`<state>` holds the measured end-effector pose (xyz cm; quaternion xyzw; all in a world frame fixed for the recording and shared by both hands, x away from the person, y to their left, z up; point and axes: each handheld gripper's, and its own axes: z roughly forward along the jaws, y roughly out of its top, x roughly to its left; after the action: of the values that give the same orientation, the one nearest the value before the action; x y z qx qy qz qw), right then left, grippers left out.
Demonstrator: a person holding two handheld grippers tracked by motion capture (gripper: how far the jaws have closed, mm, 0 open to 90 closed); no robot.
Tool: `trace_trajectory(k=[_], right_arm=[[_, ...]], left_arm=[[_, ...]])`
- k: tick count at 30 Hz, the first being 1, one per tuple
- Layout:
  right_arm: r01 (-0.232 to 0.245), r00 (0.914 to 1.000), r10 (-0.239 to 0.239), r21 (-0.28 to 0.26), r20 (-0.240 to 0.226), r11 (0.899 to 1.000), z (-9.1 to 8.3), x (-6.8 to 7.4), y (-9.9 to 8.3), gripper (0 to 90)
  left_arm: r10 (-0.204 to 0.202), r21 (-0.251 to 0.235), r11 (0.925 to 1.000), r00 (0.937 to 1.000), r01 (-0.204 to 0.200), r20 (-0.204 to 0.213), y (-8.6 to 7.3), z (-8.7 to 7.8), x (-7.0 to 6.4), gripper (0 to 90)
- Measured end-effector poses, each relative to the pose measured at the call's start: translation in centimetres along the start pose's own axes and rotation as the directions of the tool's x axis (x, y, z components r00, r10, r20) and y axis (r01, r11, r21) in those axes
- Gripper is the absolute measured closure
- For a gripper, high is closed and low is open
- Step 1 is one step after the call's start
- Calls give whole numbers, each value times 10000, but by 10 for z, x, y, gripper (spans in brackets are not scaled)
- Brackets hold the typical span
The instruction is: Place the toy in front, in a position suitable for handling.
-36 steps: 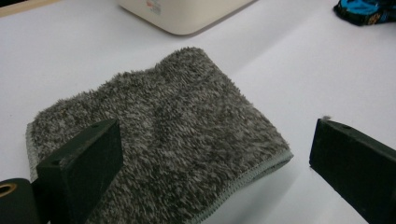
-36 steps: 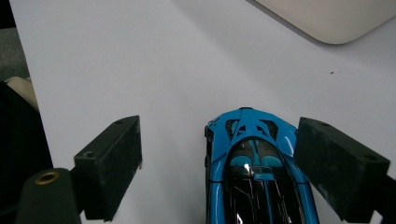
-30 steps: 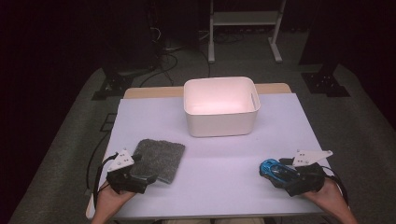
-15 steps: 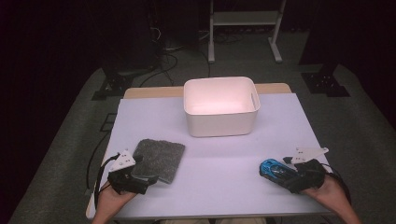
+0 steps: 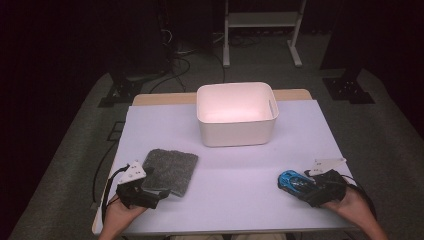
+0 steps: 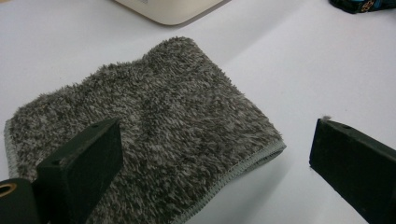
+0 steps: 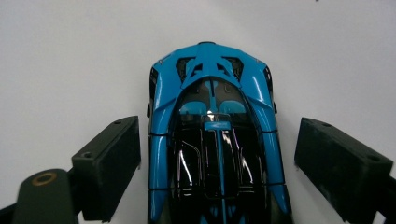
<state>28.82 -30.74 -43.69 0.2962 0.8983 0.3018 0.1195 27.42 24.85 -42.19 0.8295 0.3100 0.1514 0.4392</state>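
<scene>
Nothing had yet gone into the bin (image 5: 236, 114), which stood open and, as far as the high view showed, empty at the far middle of the desk (image 5: 240, 170). Both things lay on the desk, near the person and well apart from each other.

At the near left, the cloth (image 5: 169, 170) lay flat and folded. The left gripper (image 5: 150, 192) sat at the cloth's near edge with its fingers (image 6: 81, 170) spread wide; in the left gripper view one finger hung over the pile and the other stood off over bare desk just beyond the hemmed edge. It held nothing, and whether the finger touched the cloth could not be told.

At the near right, the car (image 5: 294, 181), blue and black, rested on the desk. The right gripper (image 5: 306, 186) was set around it: in the right gripper view the car (image 7: 215, 140) lay lengthwise between the two fingers (image 7: 109, 165), with a gap on each side, so the fingers straddled it without clamping.

By my reading, the work was at its very start. Both grasps looked lined up but neither was made. Left to do: close on the car and the cloth, lift them, carry them to the far bin and let go inside.
</scene>
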Motion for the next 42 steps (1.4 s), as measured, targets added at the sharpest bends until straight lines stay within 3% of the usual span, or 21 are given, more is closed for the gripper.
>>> trace_trajectory(k=[15,24,29,32,42], right_arm=[[-1,10000,1,516,8,9987,10,-2,-4,134],[-273,9995,280,431,-145,9987,11,-3,-6,137],[-352,9993,357,496,-88,9982,11,-3,-6,159],[-260,9996,267,596,-107,9979,9,-2,-4,245],[-141,9998,149,516,-163,9986,8,-1,-4,249]], left_arm=[[-3,-43,10000,9999,3,109,0,1,-1,20],[-27,7,10000,9999,27,125,-1,0,-1,20],[-27,-1,10000,9999,27,124,0,0,-1,20],[17,21,10000,9999,-17,120,0,1,-2,20],[-51,5,10000,9999,51,101,-1,0,-1,21]])
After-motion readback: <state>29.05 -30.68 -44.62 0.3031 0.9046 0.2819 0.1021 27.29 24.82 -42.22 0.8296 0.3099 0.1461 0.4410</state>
